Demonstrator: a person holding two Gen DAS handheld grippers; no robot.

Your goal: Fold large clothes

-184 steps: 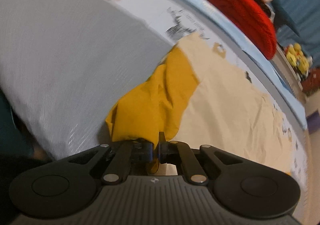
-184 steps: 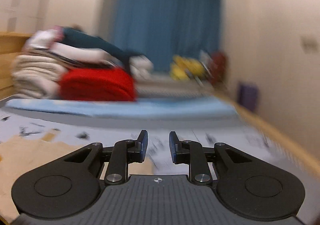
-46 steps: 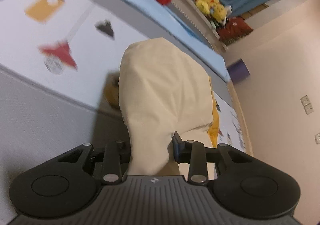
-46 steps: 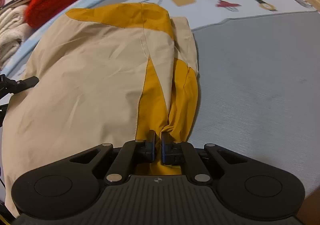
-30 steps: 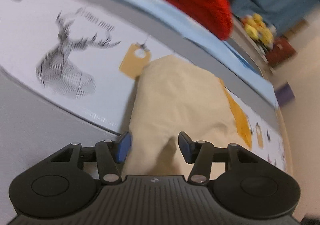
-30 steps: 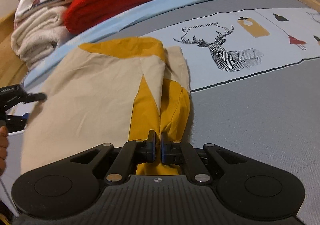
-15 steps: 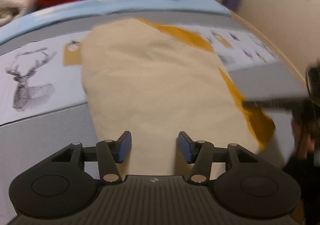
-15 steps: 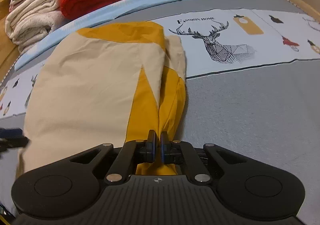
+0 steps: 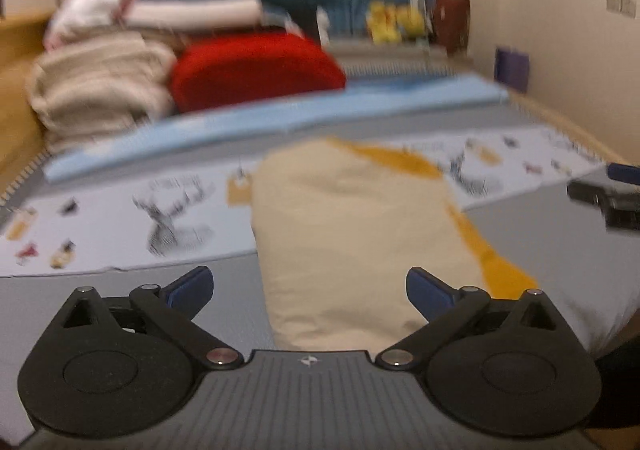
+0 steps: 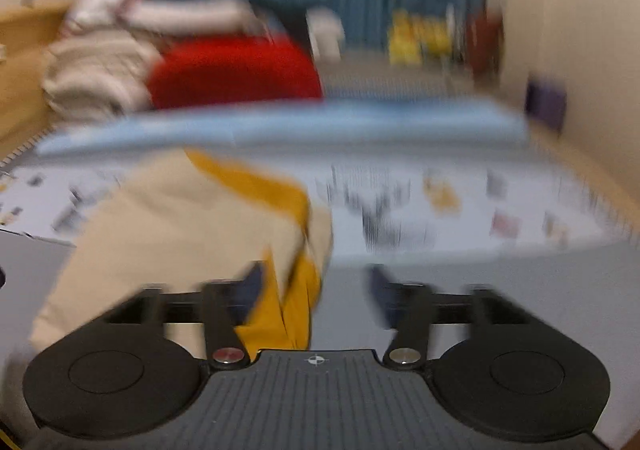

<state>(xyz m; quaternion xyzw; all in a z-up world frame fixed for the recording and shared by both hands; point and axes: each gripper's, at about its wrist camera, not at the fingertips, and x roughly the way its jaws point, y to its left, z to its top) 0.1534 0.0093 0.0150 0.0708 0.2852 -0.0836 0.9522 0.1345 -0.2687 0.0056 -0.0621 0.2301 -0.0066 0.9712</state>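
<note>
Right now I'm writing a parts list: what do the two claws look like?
Both match: the left claw and right claw have matte black linkage arms with silver pivot pins, dark blue finger pads, round black side discs and a ribbed grey base bearing a small crosshair mark.

Dim, warm indoor light without glare or hard shadows. The right wrist view was heavily motion-blurred, smearing the bedsheet print; the left wrist view blurred mainly at distance. Fisheye curvature darkened both frames' corners.

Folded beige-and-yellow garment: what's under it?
The garment lies on the bed cover, across its grey part and the white printed band with deer drawings. Prints directly beneath are covered, so cannot be seen.
</note>
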